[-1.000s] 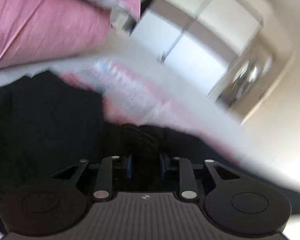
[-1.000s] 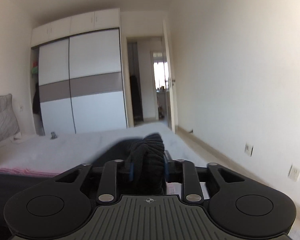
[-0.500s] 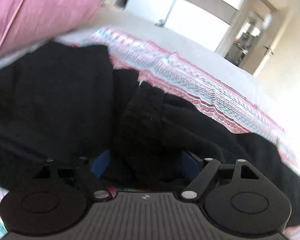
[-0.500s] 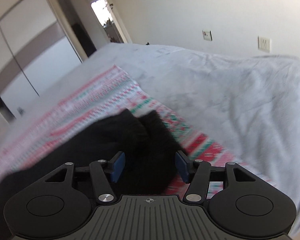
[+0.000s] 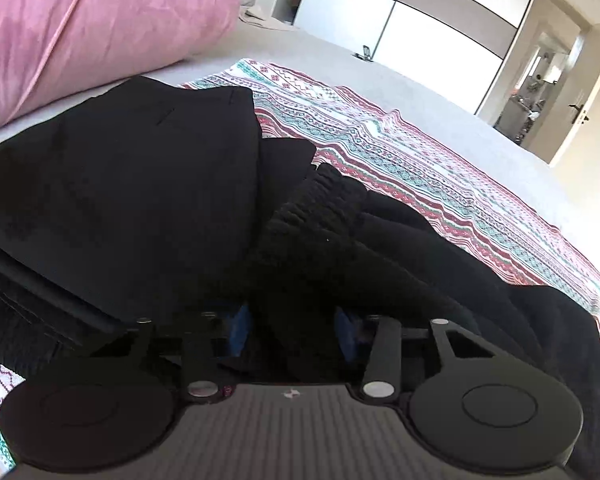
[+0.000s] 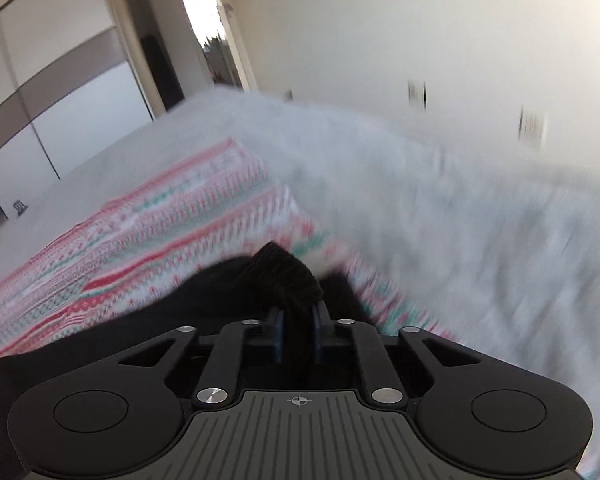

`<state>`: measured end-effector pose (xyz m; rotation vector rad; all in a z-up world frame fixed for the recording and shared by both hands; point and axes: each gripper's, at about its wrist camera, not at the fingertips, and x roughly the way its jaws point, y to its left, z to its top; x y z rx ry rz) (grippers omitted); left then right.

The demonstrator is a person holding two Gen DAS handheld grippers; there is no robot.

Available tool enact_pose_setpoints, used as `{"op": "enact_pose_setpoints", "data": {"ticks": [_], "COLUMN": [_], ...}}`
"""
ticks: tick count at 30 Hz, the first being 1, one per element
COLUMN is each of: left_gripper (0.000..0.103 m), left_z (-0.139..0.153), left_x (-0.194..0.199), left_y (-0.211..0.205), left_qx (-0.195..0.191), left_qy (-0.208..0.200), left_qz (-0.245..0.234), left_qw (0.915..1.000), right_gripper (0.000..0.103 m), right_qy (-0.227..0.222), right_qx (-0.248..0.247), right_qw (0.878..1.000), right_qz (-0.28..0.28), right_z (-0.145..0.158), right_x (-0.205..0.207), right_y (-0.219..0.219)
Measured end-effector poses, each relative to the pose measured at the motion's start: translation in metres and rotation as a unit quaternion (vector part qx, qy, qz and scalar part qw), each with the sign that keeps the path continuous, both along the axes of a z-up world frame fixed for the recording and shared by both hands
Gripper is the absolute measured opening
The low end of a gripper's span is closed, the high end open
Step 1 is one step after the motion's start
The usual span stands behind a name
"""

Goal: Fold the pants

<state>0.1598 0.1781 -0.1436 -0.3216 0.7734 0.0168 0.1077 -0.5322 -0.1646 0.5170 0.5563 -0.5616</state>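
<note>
Black pants (image 5: 340, 216) lie bunched on a patterned blanket (image 5: 400, 148), the ribbed band running toward me. My left gripper (image 5: 294, 330) is low over them, its jaws closing, and black cloth fills the gap between the blue pads. In the right wrist view another ribbed end of the pants (image 6: 284, 272) sticks up from my right gripper (image 6: 298, 332), whose jaws are closing narrow on it. That end lies near the blanket's (image 6: 140, 240) corner. The cloth under both grippers is hidden.
A stack of folded black clothes (image 5: 120, 184) lies left of the pants, with a pink pillow (image 5: 80, 28) behind it. The grey bed sheet (image 6: 460, 220) spreads to the right. A white wardrobe (image 5: 440, 28) and a doorway (image 5: 560, 80) stand beyond the bed.
My right gripper dropped from facing the room to the bed, opened, then shut on the pants' end. The left jaws opened wide half a second ago and now stand narrower around the cloth.
</note>
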Motion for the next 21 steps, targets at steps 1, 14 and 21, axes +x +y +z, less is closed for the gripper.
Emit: {"op": "enact_pose_setpoints", "data": {"ticks": [1,14,21], "left_gripper": [0.041,0.050,0.050], "left_z": [-0.002,0.000,-0.001], "left_x": [-0.001,-0.007,0.005], "left_y": [0.001,0.001,-0.028], "left_qx": [0.002,-0.024,0.034], "left_qy": [-0.003,-0.005,0.005], "left_qz": [-0.002,-0.013,-0.002], "left_qw": [1.0000,0.9996,0.9994], "right_gripper": [0.006,0.048,0.021], "right_qy": [-0.003,-0.066,-0.013], "right_qx": [-0.021,0.125,0.118], "right_qw": [1.000,0.990,0.993], "right_qz": [0.004,-0.012,-0.012], "right_z": [0.007,-0.038,-0.045], "right_x": [-0.007,-0.046,0.018], "right_y": [0.002,-0.033,-0.031]}}
